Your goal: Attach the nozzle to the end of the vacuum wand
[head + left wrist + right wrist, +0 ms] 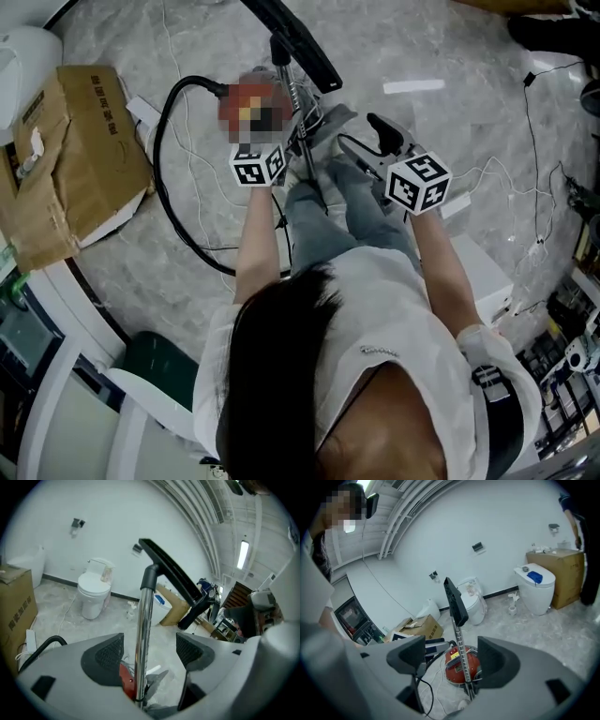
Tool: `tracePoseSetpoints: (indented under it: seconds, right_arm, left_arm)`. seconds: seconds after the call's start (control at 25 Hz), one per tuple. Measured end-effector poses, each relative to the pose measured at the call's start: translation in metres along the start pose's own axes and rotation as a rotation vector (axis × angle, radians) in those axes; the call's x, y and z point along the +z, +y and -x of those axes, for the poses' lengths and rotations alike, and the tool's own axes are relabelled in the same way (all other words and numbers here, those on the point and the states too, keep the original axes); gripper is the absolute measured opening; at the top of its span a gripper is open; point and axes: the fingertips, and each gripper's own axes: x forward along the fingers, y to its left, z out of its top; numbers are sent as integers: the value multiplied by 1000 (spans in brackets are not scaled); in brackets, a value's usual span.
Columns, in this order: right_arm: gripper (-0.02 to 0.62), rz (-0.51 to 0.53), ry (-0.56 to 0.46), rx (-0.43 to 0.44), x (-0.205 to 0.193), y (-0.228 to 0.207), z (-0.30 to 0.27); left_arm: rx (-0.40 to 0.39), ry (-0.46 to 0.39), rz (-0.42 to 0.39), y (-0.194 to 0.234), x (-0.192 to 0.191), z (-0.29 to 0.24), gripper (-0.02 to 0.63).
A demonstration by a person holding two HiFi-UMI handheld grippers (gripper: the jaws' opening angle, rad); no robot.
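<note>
Nozzle [171,573], a long black bar that looks like rigid, light plastic, is sitting on the top end of the chrome wand [142,634], ahead of and above the left gripper [149,643]. That gripper's jaws are standing wide apart, and the wand is passing up between them, nearer the left jaw, with a gap showing on each side, so nothing is being gripped. By the look of it the wand is going to handle as a stiff, smooth metal tube, likely slippery under the pads and a little top-heavy with the bar at its far end. The safest hold is probably going to be on the bare tube below the dark collar, not on the bar itself. Its long axis is running almost upright from the jaws, leaning slightly, while the nozzle is lying across that axis, slanting from upper left down to lower right. Further right, the right gripper [451,649] is also standing open and holding nothing. From there the wand is rising ahead of the jaws rather than between them, with a red canister [451,667] lying just behind its lower part.
</note>
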Motion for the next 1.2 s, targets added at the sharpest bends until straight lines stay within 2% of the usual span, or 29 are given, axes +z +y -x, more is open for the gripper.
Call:
tracePoseSetpoints:
  seconds: [0.12,0.28,0.44,0.52,0.64,0.8,1.0,1.2]
  right_arm:
    - [345,9,-11,-31,1,3,5]
    - [345,-2,-54,-27,5,10,11]
    - [345,25,-97,-51,13,21,17]
    - [344,7,-117,-53,14,28,15]
    - [287,-66,-179,-39,23,35,17]
    - [227,-26,-200,-63,25,43,21]
    - [80,-6,-225,-104,26,51,26]
    - [43,21,-233,-144,23,55,30]
  left_arm:
    - [1,-81,8,-16,20,23,334]
    - [-18,-116,-1,-38,34,44,334]
    - [-33,-181,-33,-58,56,67,333]
    - [-30,-194,-59,-62,63,82,333]
    - [-17,-213,-78,-73,73,96,333]
    - [4,-239,-83,-83,79,112,333]
    - [29,-251,-121,-91,87,129,302]
    - [35,-255,-147,-100,86,138,230]
